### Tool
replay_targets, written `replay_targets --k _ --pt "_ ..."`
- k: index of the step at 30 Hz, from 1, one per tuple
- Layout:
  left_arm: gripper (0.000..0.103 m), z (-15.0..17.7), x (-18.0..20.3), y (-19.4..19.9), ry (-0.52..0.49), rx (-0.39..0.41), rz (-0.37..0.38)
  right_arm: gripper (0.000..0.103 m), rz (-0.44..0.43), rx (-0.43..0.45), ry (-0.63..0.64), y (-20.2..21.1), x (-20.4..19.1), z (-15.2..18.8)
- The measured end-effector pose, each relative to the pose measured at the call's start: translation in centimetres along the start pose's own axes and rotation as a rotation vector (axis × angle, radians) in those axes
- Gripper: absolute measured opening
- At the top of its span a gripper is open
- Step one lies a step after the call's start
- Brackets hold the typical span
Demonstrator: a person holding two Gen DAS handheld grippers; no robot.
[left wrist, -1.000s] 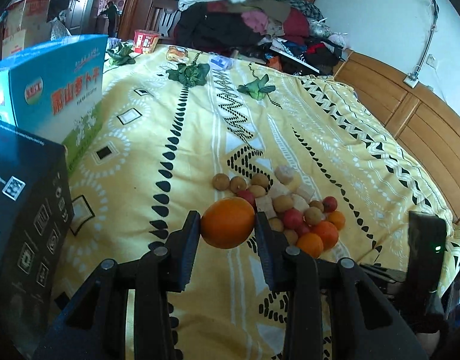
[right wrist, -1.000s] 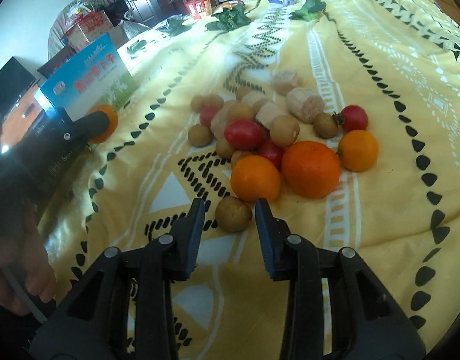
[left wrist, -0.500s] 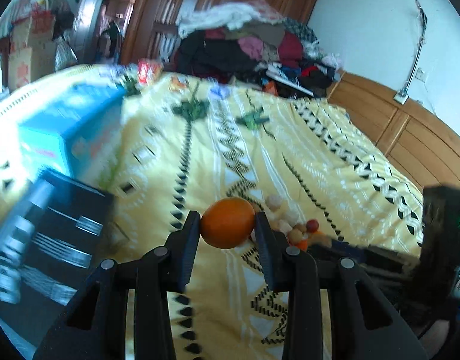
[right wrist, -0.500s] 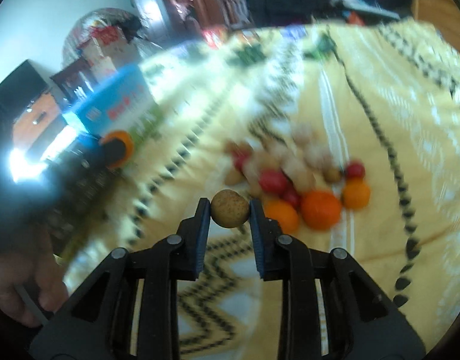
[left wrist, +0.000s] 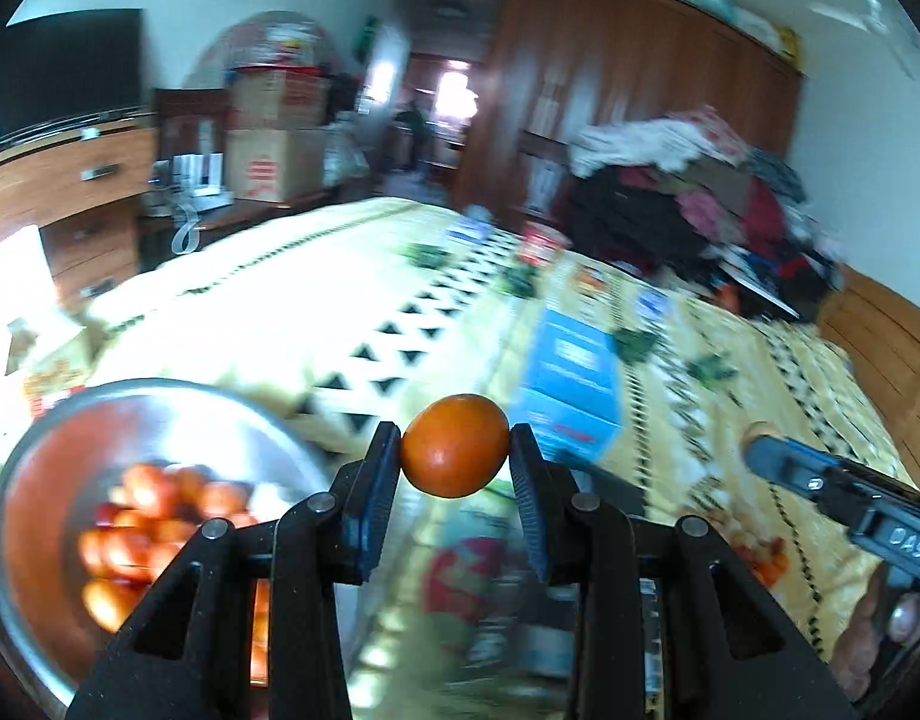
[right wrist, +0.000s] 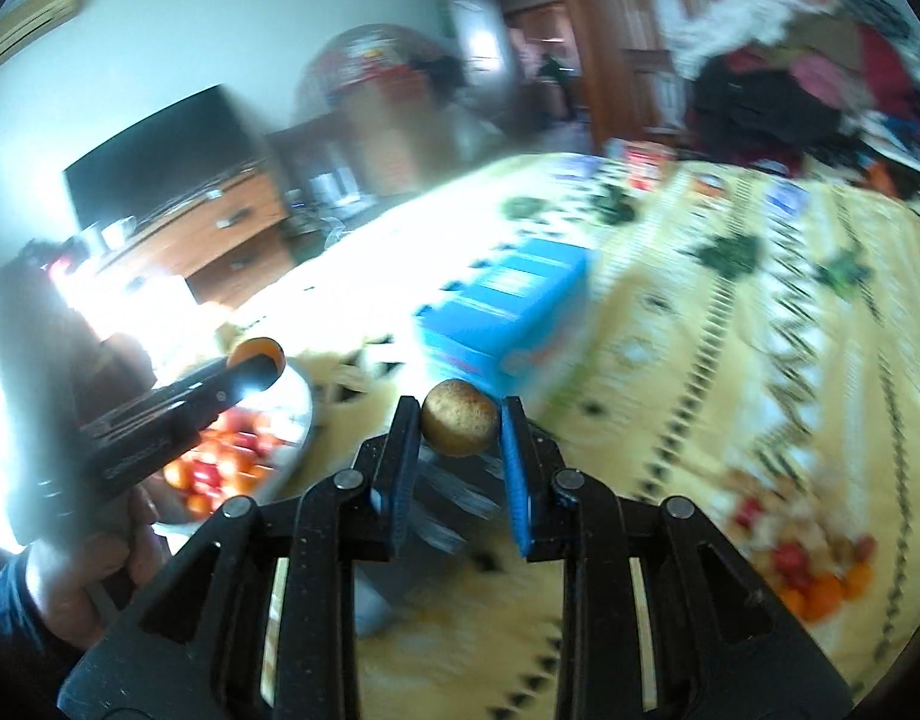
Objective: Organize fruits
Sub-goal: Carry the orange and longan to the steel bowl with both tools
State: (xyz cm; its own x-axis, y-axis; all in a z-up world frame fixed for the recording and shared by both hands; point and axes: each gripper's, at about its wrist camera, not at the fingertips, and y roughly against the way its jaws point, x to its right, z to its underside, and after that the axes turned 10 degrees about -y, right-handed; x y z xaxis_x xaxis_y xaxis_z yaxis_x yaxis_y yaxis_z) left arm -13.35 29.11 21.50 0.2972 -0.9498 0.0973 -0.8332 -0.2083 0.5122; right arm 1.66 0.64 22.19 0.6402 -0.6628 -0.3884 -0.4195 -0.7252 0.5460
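Left gripper point(left wrist: 455, 463) pinched a round orange fruit point(left wrist: 455, 445) at its widest girth; right gripper point(right wrist: 460, 427) pinched a small brown speckled fruit point(right wrist: 460, 425) likewise. Both looked light, firm, smooth-skinned: roll risk, moderate squeeze enough.

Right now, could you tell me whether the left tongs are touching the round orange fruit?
Touching. The left wrist view shows the round orange fruit pinched between both fingers of the left tongs, no gap either side.
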Motion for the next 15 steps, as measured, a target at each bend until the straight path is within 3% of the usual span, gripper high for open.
replay_targets --k 6,15 --pt "0.038 0.7 -8.6 2.4 0.104 0.012 -0.169 0.027 -0.137 -0.082 0.090 -4.0 -7.3 -1.4" --pt "0.037 3.5 -15.8 3.9 0.225 -0.012 -0.275 0.027 -0.241 -0.258 0.096 -9.8 -13.0 -0.3"
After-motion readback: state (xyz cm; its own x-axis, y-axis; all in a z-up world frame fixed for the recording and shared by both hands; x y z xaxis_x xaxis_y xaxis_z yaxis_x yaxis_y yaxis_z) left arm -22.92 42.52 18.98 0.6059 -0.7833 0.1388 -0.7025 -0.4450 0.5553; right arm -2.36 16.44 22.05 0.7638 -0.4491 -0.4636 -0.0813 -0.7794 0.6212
